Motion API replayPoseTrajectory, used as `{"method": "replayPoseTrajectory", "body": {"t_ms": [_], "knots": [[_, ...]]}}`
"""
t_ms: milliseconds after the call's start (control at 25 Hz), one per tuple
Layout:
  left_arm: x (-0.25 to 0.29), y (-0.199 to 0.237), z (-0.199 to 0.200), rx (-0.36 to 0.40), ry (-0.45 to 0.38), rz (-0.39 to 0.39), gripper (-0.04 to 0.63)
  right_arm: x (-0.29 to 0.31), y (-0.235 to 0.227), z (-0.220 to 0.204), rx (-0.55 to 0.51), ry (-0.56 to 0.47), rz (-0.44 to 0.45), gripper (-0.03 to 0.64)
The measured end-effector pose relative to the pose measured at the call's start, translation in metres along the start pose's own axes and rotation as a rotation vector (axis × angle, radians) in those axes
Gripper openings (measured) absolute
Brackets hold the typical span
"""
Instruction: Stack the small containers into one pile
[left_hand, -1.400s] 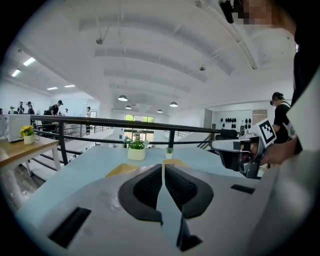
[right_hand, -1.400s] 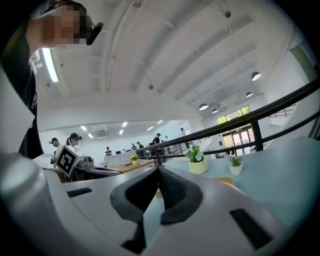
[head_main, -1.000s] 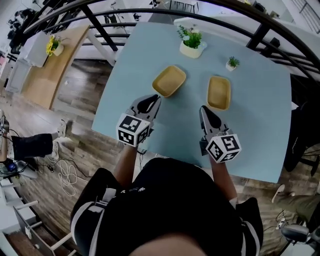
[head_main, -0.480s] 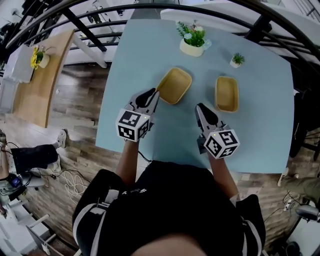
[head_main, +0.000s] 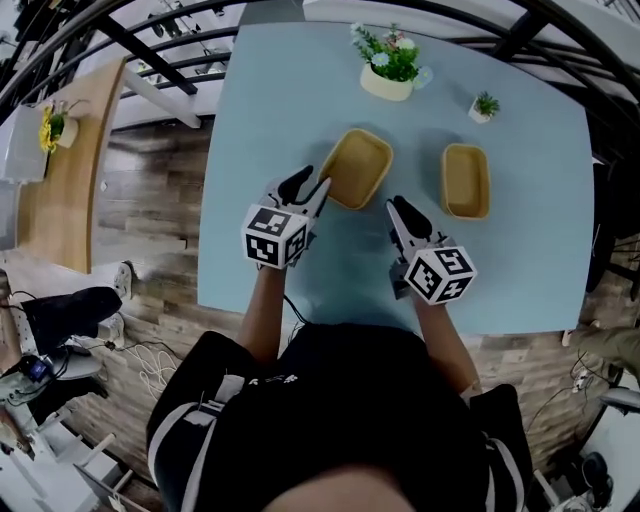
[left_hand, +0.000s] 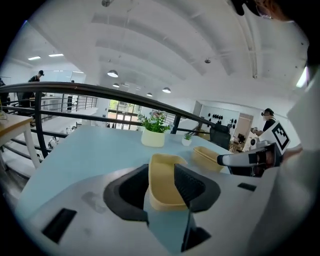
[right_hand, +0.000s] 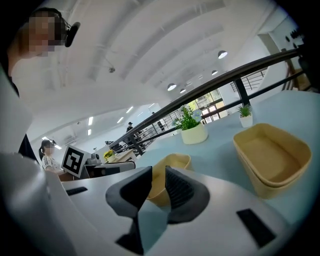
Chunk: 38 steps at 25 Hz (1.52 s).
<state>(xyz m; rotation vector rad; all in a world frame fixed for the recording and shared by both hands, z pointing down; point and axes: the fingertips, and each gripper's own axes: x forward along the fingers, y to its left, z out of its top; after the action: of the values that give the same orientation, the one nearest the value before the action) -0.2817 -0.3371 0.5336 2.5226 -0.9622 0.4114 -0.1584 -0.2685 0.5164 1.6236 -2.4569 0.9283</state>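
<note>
Two shallow yellow containers lie apart on the light blue table (head_main: 270, 110). The left container (head_main: 358, 167) sits just ahead of my left gripper (head_main: 303, 184), whose jaws have just been opening. They now stand open with the container's near end showing in the gap (left_hand: 164, 187), and the pads do not press on it. The right container (head_main: 467, 180) lies ahead and to the right of my right gripper (head_main: 400, 208). In the right gripper view, that gripper (right_hand: 159, 172) shows a narrow empty gap between its jaws.
A large potted plant (head_main: 388, 70) and a small one (head_main: 485, 106) stand at the table's far side. A black curved railing (head_main: 150, 60) runs beyond the table. The table's near edge (head_main: 330, 315) is close behind both grippers.
Both grippers have moved forward and down toward the containers. The left jaws, shut before, have opened at the left container's near end.
</note>
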Motion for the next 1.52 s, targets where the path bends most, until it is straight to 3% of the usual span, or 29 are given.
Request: {"method": "replayPoseTrajectory", "body": {"t_ms": [320,720,1520], "knots": [[0.024,0.015,-0.021,-0.057,0.044,-0.031,0.169,0.025,-0.006,-0.019,0.099,0.042,-0.03,0.135],[0.039,0.013,-0.039,-0.055,0.104,-0.06,0.17,0.045,-0.017,-0.048,0.203,0.097,-0.089,0.169],[0.041,-0.01,-0.045,-0.031,0.131,-0.101,0.167,0.052,-0.012,-0.06,0.228,0.132,-0.088,0.153]]}}
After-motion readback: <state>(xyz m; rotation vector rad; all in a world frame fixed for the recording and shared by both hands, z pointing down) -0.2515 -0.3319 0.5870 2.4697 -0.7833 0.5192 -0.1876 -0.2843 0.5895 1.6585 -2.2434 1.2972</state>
